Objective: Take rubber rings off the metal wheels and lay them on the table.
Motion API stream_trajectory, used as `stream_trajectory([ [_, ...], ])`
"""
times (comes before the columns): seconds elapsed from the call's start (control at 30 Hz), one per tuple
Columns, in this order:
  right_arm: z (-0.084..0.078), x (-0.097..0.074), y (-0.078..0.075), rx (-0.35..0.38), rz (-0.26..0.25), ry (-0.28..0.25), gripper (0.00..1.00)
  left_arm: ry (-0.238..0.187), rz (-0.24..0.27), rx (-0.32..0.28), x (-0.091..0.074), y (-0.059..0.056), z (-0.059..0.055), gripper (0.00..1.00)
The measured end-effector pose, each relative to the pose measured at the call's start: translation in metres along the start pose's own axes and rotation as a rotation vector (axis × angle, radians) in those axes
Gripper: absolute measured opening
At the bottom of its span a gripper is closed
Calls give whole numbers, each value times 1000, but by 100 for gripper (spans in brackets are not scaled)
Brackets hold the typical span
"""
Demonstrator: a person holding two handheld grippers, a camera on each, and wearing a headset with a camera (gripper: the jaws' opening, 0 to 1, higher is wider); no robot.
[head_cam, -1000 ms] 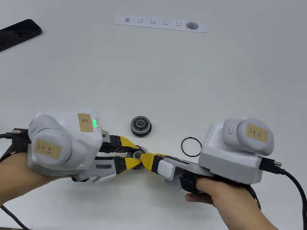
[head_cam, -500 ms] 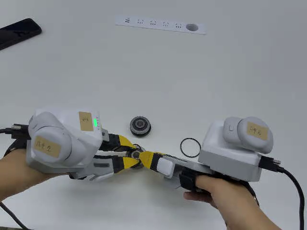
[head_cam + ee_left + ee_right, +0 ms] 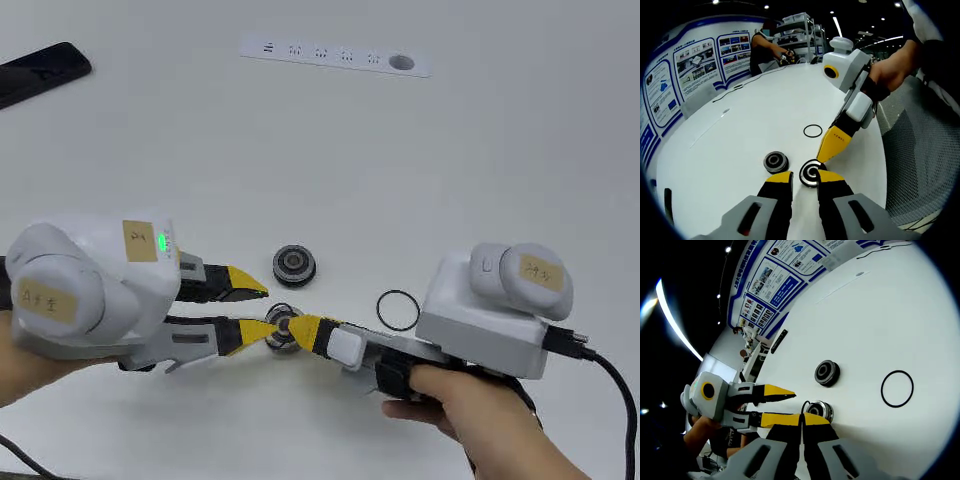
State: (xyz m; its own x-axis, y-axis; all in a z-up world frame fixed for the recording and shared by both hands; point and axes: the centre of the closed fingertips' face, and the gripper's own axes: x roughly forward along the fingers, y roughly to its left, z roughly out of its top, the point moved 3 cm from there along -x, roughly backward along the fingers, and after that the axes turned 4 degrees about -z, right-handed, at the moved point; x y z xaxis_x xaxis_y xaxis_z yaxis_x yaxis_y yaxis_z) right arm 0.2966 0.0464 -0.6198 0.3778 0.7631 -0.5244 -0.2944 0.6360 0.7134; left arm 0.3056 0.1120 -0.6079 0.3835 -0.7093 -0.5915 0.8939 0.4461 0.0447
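A small metal wheel (image 3: 282, 327) with a black rubber ring lies on the white table (image 3: 420, 180) between my two grippers. My right gripper (image 3: 301, 326) is shut at the wheel's right edge, and in the right gripper view (image 3: 801, 419) a thin black arc of the ring (image 3: 803, 405) rises from its tips. My left gripper (image 3: 267, 308) stands open, its lower jaw touching the wheel (image 3: 810, 173) and its upper jaw lifted clear. A second wheel (image 3: 294, 264) with its ring on lies just beyond. One loose rubber ring (image 3: 398, 308) lies flat to the right.
A white power strip (image 3: 335, 55) lies along the far side of the table and a black phone (image 3: 40, 70) at the far left. A cable (image 3: 610, 390) trails from the right gripper's body. In the left gripper view a person (image 3: 767, 47) stands behind the table.
My left gripper has opened and drawn back to the left, its upper jaw lifting off the wheel. The right gripper stays shut at the wheel's edge.
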Motion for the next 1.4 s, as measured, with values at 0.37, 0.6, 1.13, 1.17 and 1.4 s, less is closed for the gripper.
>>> stream_trajectory([
  [0.37,27,-17,-4,60,10,-85,2,-34,60,-35,-12,18,9,25],
  [0.6,38,-35,-37,80,-75,-124,2,-15,76,-51,-16,24,5,28],
  [1.13,42,-55,-90,107,-222,-134,2,6,96,-63,-9,25,8,30],
  [1.17,41,-56,-90,111,-229,-132,2,5,96,-65,-8,25,8,30],
  [1.4,34,-59,-101,141,-267,-115,2,2,92,-78,-6,23,8,29],
])
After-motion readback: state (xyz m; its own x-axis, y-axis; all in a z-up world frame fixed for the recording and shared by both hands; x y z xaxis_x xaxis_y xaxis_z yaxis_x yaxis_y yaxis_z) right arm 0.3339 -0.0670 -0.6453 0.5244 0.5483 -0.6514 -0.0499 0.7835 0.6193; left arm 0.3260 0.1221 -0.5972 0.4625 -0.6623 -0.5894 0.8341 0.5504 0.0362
